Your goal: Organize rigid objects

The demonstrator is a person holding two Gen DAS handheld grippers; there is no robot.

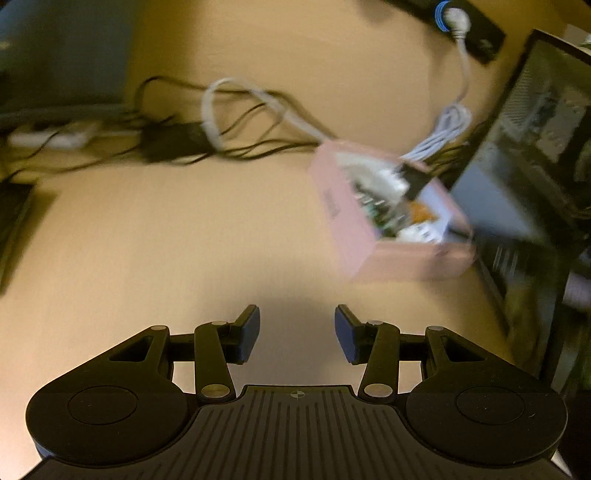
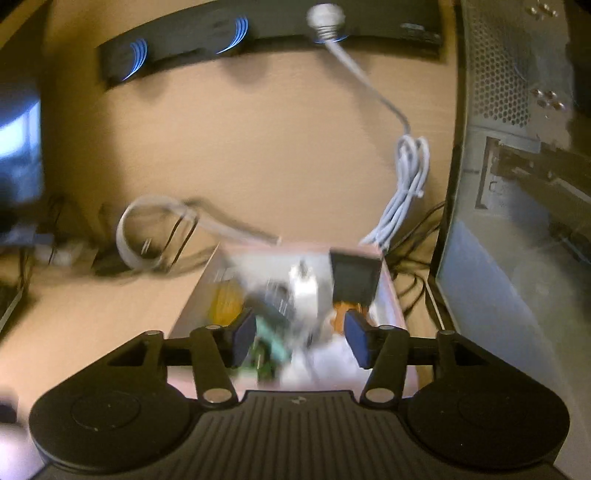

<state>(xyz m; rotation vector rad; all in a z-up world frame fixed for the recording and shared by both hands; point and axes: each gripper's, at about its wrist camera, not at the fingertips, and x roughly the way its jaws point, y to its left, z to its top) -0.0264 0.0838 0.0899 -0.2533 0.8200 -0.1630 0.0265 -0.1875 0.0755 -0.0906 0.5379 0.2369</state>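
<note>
The left gripper (image 1: 297, 334) is hovering over a bare part of the light wooden table (image 1: 184, 236), and its two blue-padded fingers (image 1: 248, 334) are standing spread apart with nothing between them. The right gripper (image 2: 300, 339) is also standing with its blue-padded fingers (image 2: 357, 339) spread, and it is hanging just above the near end of the open pink rectangular box (image 2: 207, 288); nothing is being pinched, as far as the blurred picture is showing. The pink box (image 1: 351, 229) is resting on the table, ahead and to the right of the left gripper and well apart from it. Inside the box several small rigid things are lying mixed: a green circuit board (image 2: 271, 345), a white plastic piece (image 2: 304, 291), an orange piece (image 2: 225, 304) and a black block (image 2: 354, 275) that is leaning at the far right corner of the box. Their exact shapes are too blurred to tell. Just beyond the far right corner of the box, a bundled white cable (image 2: 404, 184) is lying, and it is running to a white plug (image 2: 327, 20) in a long black power strip with blue rings (image 2: 236, 35) at the far edge of the table. To the far left of the box, a looped white cable (image 1: 236, 107) and thin black wires (image 1: 166, 136) are lying tangled together. Just to the right of the box, a dark computer case with a perforated metal panel (image 2: 509, 147) is standing.
</note>
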